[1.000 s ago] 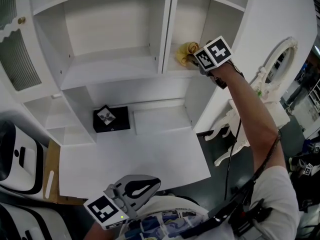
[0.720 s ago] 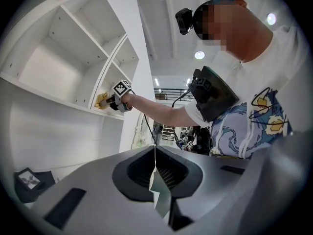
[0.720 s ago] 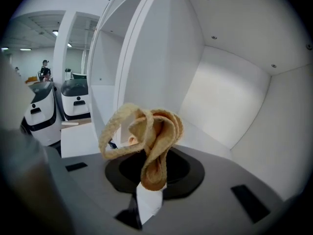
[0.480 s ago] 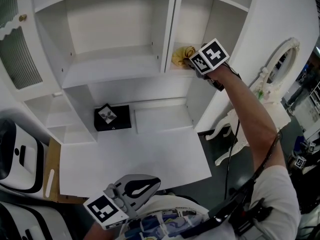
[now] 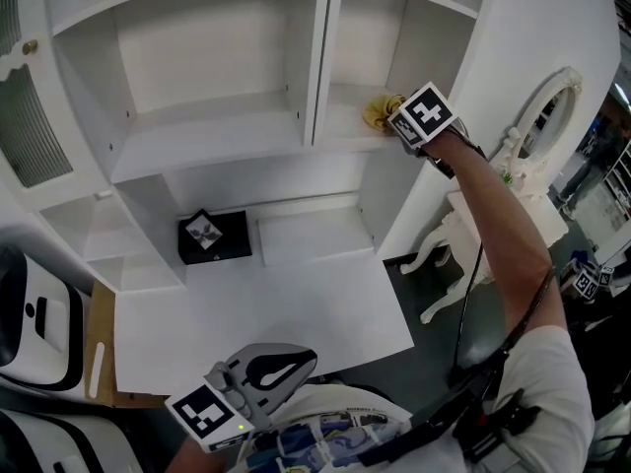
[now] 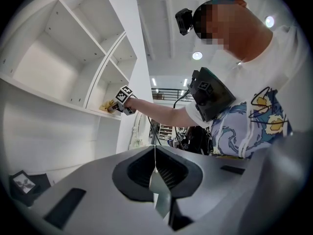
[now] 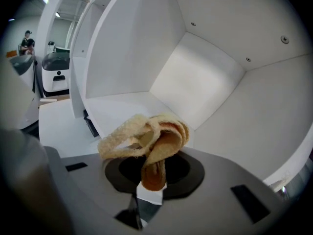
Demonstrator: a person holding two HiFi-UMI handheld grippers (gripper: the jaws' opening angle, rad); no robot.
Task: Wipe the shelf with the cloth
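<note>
The right claw (image 5: 395, 121) is reached out at arm's length into the narrow right-hand compartment of the white cabinet (image 5: 317, 57), its marker cube uppermost, and its jaws are clamped on the cloth (image 7: 146, 142), a yellow-tan rag bunched into loose folds and loops that stand out beyond the jaw tips. In the head view the cloth sits on the shelf (image 5: 343, 123) of that compartment, towards its right side wall and near the front edge, pressed there by the claw. The right gripper view looks past the rag into the compartment's back corner, with the shelf board running away to the left beneath it. The left claw (image 6: 155, 179) is held low, close to the person's body and well apart from the cabinet; its jaws are together with only a thin seam between them and nothing in them. Below the cabinet's wide left compartment the white worktop (image 5: 296, 313) stretches forward, and a small black box (image 5: 209, 236) rests at its back, just beside a vertical divider
</note>
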